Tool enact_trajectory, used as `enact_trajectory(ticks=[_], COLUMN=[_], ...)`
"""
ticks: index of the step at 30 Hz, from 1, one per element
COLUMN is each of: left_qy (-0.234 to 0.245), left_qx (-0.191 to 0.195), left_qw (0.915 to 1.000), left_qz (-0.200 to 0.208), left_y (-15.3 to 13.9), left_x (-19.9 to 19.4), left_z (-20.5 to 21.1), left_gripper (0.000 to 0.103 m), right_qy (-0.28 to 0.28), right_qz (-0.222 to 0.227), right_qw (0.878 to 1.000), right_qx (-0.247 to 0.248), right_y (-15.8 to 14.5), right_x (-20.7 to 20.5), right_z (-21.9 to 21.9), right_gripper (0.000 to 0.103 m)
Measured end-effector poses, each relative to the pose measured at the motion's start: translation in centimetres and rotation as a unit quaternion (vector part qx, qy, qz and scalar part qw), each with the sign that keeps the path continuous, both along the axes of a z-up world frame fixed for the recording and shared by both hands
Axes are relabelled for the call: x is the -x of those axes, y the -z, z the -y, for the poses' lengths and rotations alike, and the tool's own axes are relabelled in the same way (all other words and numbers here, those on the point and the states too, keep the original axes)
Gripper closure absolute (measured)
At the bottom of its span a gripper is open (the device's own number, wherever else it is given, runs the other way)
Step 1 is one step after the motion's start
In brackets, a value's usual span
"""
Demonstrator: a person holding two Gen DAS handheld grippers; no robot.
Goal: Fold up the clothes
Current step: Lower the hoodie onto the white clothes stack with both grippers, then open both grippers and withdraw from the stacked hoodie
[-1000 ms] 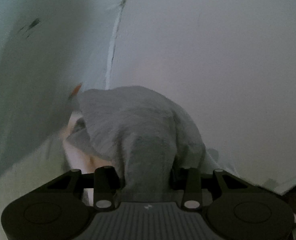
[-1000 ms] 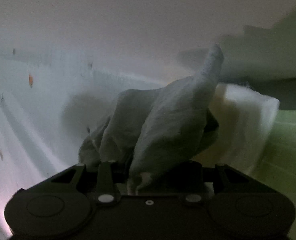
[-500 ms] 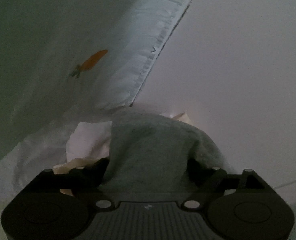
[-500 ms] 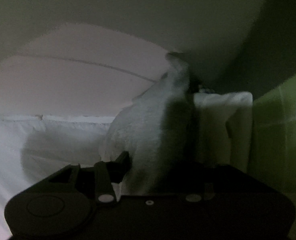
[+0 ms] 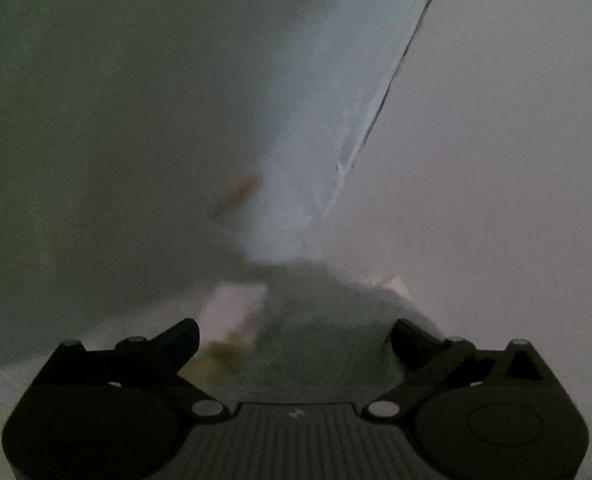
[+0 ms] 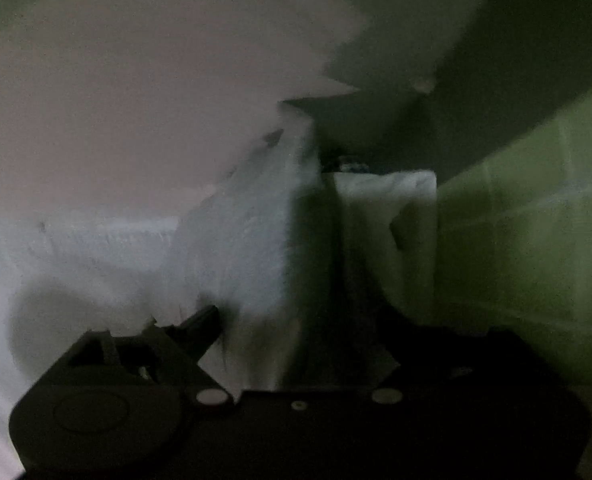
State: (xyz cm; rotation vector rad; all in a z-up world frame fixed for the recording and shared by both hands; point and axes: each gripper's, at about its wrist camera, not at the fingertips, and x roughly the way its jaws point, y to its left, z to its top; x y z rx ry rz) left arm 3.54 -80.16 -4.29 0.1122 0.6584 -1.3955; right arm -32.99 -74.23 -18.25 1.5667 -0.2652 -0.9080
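A grey garment [image 5: 328, 320] bunches just ahead of my left gripper [image 5: 296, 336], whose jaws stand wide apart with the cloth lying between them. In the right wrist view the same grey garment [image 6: 251, 248] rises in a fold in front of my right gripper [image 6: 296, 328]. The right gripper's left finger [image 6: 199, 324] stands off to the side of the cloth, and its right finger is lost in shadow. A white folded cloth [image 6: 396, 216] stands behind the grey one. Both views are dim and blurred.
A white sheet with a small orange carrot print [image 5: 243, 190] and a dark seam [image 5: 380, 112] fills the left wrist view. A pale wall [image 6: 135, 80] and a green surface [image 6: 536, 200] show in the right wrist view.
Both grippers have opened: their jaws were shut on the grey garment a second ago and now stand apart. The garment has sunk lower in both views. Both cameras have swung.
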Motion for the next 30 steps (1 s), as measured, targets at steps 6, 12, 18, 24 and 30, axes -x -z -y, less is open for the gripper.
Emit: enact_trajectory(ticks=[6, 12, 18, 24, 30], left_qy=[-0.051, -0.095, -0.133, -0.164, -0.192], left_qx=[0.032, 0.043, 0.042, 0.017, -0.018], left_qw=[0.9981, 0.9945, 0.9902, 0.9863, 0.9812], left_qz=[0.013, 0.014, -0.004, -0.006, -0.01], left_y=[-3.3, -5.0, -5.0, -4.6, -4.1], left_x=[2.8, 7.3, 10.7, 13.2, 14.9], left_z=[-9.2, -21.3, -32.1, -40.1, -46.8], left_gripper=[0.0, 0.0, 0.0, 0.0, 0.0], right_qy=[-0.06, -0.102, -0.149, -0.19, -0.215], right_qz=[-0.089, -0.106, -0.163, -0.23, -0.335], right_qw=[0.994, 0.987, 0.966, 0.933, 0.875], right_qx=[0.031, 0.061, 0.135, 0.2, 0.277], right_y=[-4.0, -6.1, -8.8, -11.3, -13.7], right_x=[0.0, 0.6, 0.6, 0.6, 0.1], right_z=[-1.8, -6.1, -12.3, -19.3, -26.9], right_gripper=[0.004, 0.0, 0.0, 0.0, 0.0])
